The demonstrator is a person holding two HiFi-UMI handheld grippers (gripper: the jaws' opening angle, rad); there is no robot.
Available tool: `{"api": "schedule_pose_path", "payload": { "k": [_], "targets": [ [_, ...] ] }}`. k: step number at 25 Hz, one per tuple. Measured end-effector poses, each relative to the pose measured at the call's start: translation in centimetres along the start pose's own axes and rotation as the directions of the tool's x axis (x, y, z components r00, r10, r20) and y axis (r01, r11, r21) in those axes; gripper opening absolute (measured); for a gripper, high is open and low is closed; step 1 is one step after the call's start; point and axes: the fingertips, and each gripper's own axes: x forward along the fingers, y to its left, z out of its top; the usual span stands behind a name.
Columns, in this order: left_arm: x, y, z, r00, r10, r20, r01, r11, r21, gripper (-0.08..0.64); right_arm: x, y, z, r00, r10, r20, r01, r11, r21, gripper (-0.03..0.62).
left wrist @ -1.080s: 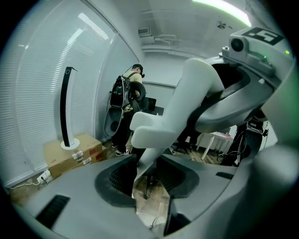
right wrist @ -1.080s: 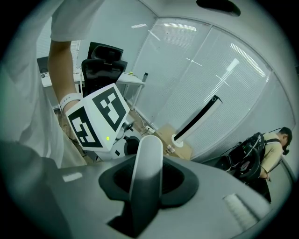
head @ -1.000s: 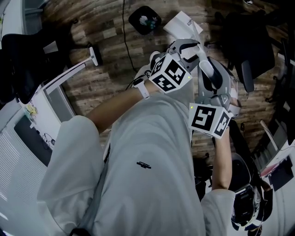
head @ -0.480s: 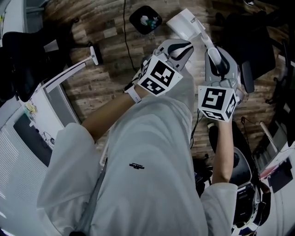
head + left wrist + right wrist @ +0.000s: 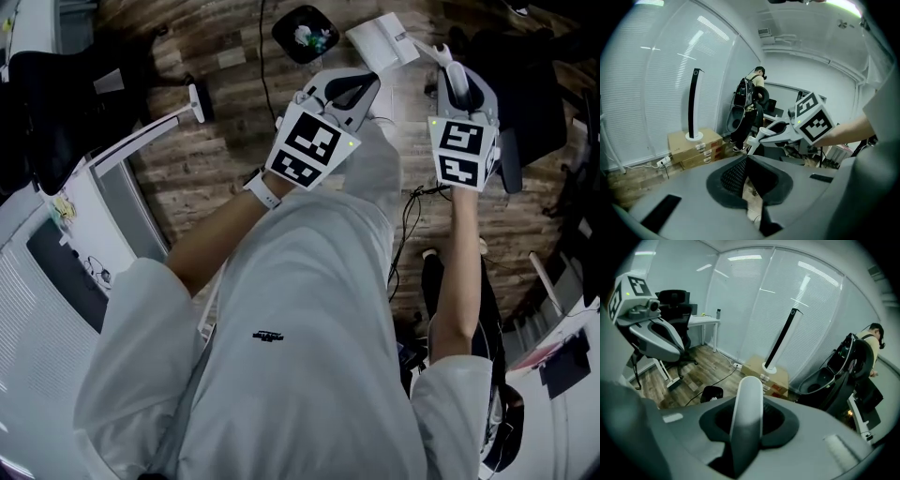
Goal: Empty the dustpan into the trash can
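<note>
A white plastic dustpan (image 5: 382, 39) was held by its rounded white handle (image 5: 747, 390) in the right hand-held gripper (image 5: 748, 420), whose jaws were clamped on that handle, over a wood-plank floor (image 5: 225, 164). The pan was seen at the far side of the scene, just right of a small round black trash can (image 5: 306, 34) in which pale scraps were visible. It was not yet over the opening. The left hand-held gripper (image 5: 746, 161) had just been closing and was shut with nothing between its jaws, near the can on its near side.

The emptying was judged not yet begun. For a clean tip, the pan would need to be carried left until its lip was over the can's mouth. It would then need to be brought in close and tilted slowly, lip down, so that nothing was spilled on the floor. The grip on the smooth handle would best be kept firm, since the pan could roll. Whether anything lay in the pan could not be told.
</note>
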Motion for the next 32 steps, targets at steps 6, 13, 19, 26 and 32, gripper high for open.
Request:
{"api": "schedule_pose_path", "payload": {
  "k": [6, 13, 19, 26, 32],
  "targets": [
    [-1.3, 1.6, 0.4, 0.999, 0.047, 0.017, -0.047, 0.999, -0.016, 0.006, 3.8, -1.6, -1.6, 0.998, -0.024, -0.050, 0.030, 0.993, 0.113, 0.109],
    [-2.4, 2.4, 1.0, 0.996, 0.083, 0.029, -0.082, 0.997, -0.015, 0.006, 7.5, -2.8, -4.0, 0.994, -0.029, -0.109, 0.053, 0.975, 0.218, 0.107],
    [-3.2, 2.7, 1.1, 0.994, 0.099, 0.038, -0.099, 0.995, -0.011, 0.006, 9.7, -3.0, -6.3, 0.990, -0.030, -0.140, 0.067, 0.961, 0.267, 0.110],
    [-4.0, 2.9, 0.9, 0.994, 0.108, 0.022, -0.108, 0.994, 0.005, 0.006, 10.3, -2.3, -8.2, 0.990, -0.025, -0.142, 0.068, 0.947, 0.314, 0.143],
    [-4.3, 2.5, 0.8, 0.996, 0.092, 0.011, -0.092, 0.995, 0.025, 0.006, 9.2, -4.0, -7.3, 0.988, -0.070, -0.135, 0.114, 0.928, 0.354, 0.144]
  ]
}}
